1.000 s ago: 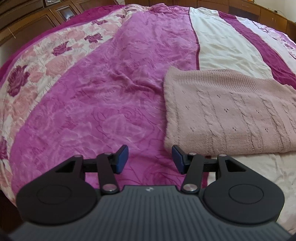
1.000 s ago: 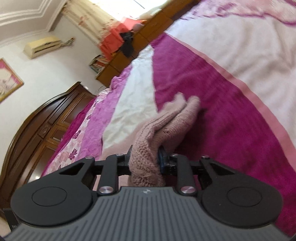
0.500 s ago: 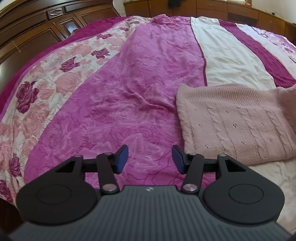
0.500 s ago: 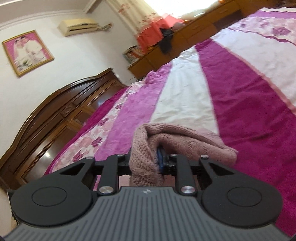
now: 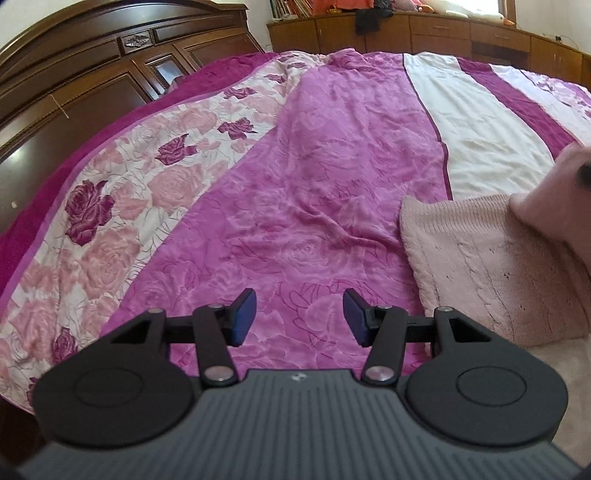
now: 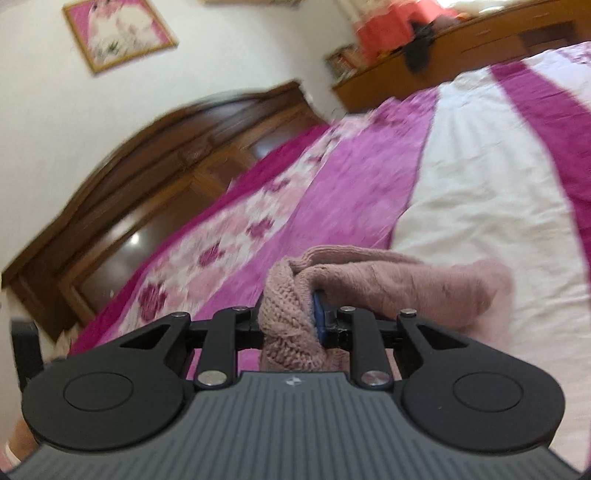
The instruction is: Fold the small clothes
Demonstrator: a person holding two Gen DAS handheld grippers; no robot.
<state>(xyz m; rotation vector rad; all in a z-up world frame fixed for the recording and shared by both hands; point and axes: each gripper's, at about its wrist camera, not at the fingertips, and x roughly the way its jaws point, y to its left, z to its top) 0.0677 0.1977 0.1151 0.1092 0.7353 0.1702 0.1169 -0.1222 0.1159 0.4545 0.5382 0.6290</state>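
Observation:
A pale pink knitted sweater [image 5: 491,266] lies on the bed at the right of the left wrist view, its right part lifted and folding over as a blurred flap [image 5: 554,206]. My left gripper [image 5: 300,317] hangs open above the magenta cover, to the left of the sweater and apart from it. In the right wrist view my right gripper [image 6: 291,325] is shut on a bunched edge of the sweater [image 6: 388,284], which trails away to the right over the white stripe. The left pad is hidden by the knit.
A bedspread [image 5: 314,166] striped in magenta, white and rose print covers the bed. The dark wooden headboard [image 5: 92,85] stands at the left, and low wooden cabinets [image 5: 461,33] run along the far wall. A framed picture [image 6: 118,33] hangs on the wall.
My right gripper has carried the sweater's edge up and leftward over the garment, swinging toward the headboard. The left gripper has drawn back to the left, staying open.

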